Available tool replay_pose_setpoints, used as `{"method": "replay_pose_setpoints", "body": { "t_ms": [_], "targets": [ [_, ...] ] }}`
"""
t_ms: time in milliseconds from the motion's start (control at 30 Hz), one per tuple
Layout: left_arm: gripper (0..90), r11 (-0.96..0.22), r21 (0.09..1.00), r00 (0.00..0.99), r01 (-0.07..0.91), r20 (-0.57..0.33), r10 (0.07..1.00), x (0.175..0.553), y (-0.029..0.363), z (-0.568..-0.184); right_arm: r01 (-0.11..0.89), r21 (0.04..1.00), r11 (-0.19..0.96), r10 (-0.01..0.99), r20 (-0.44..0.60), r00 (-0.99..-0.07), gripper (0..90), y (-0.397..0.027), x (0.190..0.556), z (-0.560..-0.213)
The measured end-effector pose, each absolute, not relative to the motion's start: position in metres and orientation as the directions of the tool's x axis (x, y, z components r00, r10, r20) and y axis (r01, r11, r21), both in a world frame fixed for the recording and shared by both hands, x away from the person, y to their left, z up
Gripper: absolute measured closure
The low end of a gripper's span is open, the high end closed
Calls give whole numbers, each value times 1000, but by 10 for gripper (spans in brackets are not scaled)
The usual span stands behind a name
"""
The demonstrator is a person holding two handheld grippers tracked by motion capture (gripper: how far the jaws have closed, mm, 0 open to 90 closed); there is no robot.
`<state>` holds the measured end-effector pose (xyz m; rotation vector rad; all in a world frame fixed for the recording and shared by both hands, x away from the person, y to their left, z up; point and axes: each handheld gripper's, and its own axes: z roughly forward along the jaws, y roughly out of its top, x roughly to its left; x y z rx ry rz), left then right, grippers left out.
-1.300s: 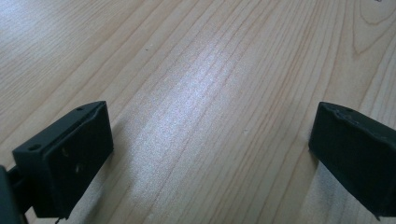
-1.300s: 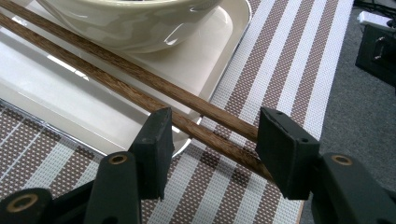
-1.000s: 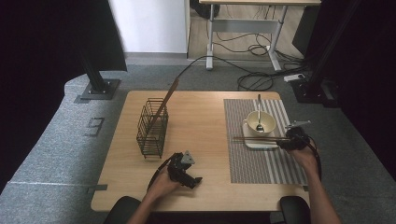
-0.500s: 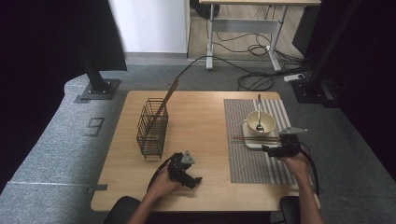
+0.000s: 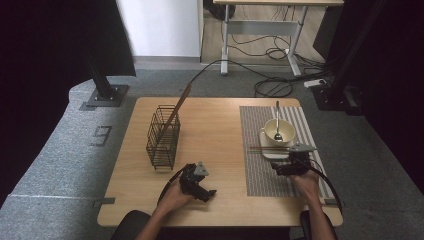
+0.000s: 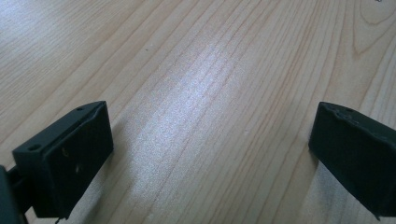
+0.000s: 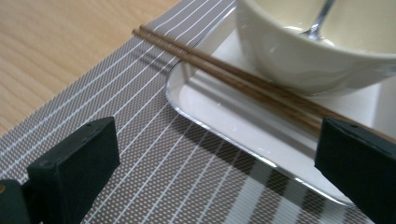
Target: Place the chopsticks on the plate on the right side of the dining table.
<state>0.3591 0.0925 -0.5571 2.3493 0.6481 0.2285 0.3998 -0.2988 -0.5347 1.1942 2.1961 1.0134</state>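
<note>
Item — pair of slim brown wooden chopsticks (image 7: 243,77): lies across the near edge of the white square plate (image 7: 219,116), tips reaching out over the grey striped woven placemat (image 7: 154,177); touching the plate, just beside the cream ceramic bowl (image 7: 308,60) that stands on it. Judged as set down, place setting close to complete.

Item — metal spoon (image 5: 277,125): rests in the bowl, handle pointing away from the person.

Item — right gripper (image 5: 283,169): over the placemat, just short of the plate; jaws have just been opening and stand wide apart, nothing between them. The chopsticks lie beyond the jaws, apart from the pads.

Item — left gripper (image 5: 205,192): low over the bare light wooden table (image 6: 210,70); jaws spread, empty.

Item — black wire utensil basket (image 5: 163,137): upright at the table's left part, well apart from the placemat, with one long brown wooden stick (image 5: 176,112) leaning out of it. Judged as possibly the one piece left to move; what it is cannot be told.
</note>
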Motion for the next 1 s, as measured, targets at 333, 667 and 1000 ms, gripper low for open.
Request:
{"method": "replay_pose_setpoints", "body": {
  "t_ms": [333, 667, 1000],
  "targets": [
    [0, -646, 657, 862, 389, -11, 507, 359, 91, -557, 508, 771, 384, 824, -38, -565, 0, -285, 403, -547],
    [0, -647, 657, 863, 387, -10, 506, 360, 91, -557, 517, 768, 379, 835, -43, -548, 1, -286, 418, -552],
    [0, -646, 658, 863, 387, -11, 505, 360, 90, -557, 512, 755, 410, 826, -70, -559, 10, -281, 424, -555]
  ]
}}
